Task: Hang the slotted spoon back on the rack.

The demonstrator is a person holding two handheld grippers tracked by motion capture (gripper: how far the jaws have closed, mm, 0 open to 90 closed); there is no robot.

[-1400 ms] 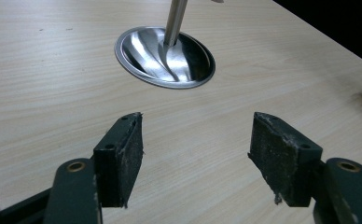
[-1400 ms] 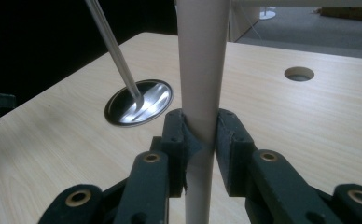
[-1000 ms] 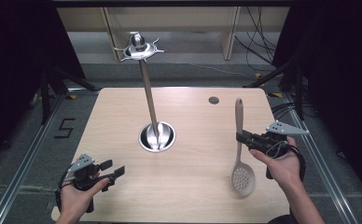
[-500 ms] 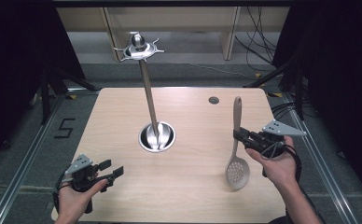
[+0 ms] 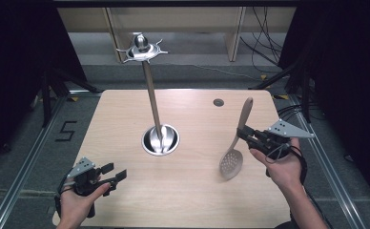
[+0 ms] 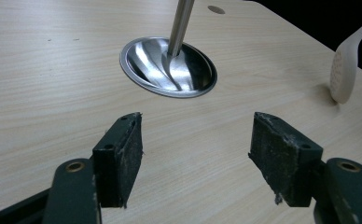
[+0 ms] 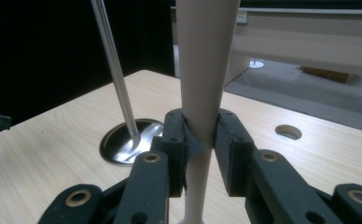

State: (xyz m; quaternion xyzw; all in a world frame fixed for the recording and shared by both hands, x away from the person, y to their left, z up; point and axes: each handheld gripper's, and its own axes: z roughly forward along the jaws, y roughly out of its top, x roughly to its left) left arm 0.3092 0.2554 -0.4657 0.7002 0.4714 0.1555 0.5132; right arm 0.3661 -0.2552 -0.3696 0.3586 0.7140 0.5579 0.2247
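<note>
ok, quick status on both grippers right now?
Left gripper: jaws open, nothing between them, low over the table.
Right gripper: jaws shut on the slotted spoon, gripping its handle.

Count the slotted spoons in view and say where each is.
1: the slotted spoon is clamped by its handle in the right gripper, bowl hanging low over the table's right side.

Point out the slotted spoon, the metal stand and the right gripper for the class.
slotted spoon point(image 5: 231, 163), high view, on its perforated bowl.
metal stand point(image 5: 160, 140), high view, on its round base.
right gripper point(image 7: 201, 135), right gripper view, between its fingertips, clamped on the spoon handle.
</note>
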